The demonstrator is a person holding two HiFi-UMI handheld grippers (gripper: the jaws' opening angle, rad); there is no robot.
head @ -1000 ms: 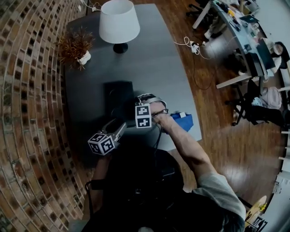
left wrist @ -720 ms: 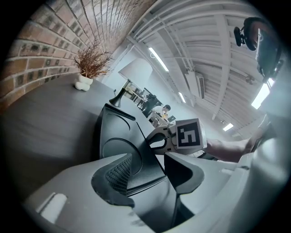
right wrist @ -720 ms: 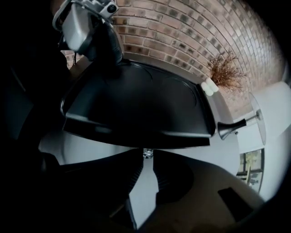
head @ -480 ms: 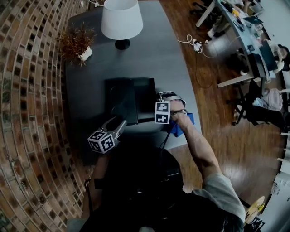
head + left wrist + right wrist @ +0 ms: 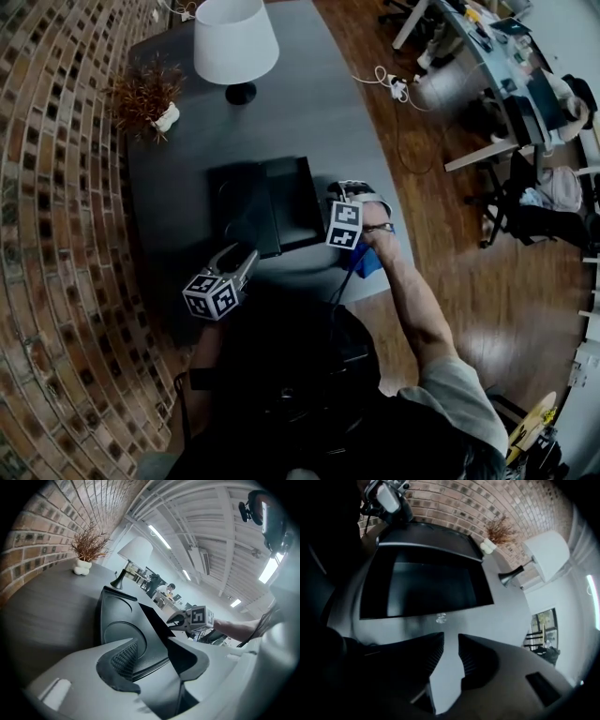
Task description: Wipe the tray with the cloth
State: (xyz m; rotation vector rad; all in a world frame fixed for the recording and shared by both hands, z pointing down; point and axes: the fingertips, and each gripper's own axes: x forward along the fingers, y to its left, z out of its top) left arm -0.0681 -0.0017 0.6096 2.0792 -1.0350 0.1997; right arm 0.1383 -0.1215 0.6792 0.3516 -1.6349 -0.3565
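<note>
The blue cloth [image 5: 366, 264] is mostly hidden beneath the person's right forearm [image 5: 403, 300]. Only a small patch shows, and its shape cannot be determined. In the left gripper view, the near corner of the black plastic tray [image 5: 117, 620] is covered by the left hand-held gripper [image 5: 152, 640], whose jaws have just been closing with the tray's rim between them. The white lamp shade [image 5: 234, 42] is cut off at the head view's upper edge. A small pale speck [image 5: 440, 618] on the grey table [image 5: 511, 620] is too small to identify.

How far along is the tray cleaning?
Done: nothing visibly wiped. In hand: the left tongs, just closed further, grip the near rim of the black rectangular tray. The right tongs, just opened further, are empty over the grey table. Left: pick up the blue cloth at the table edge and wipe.
</note>
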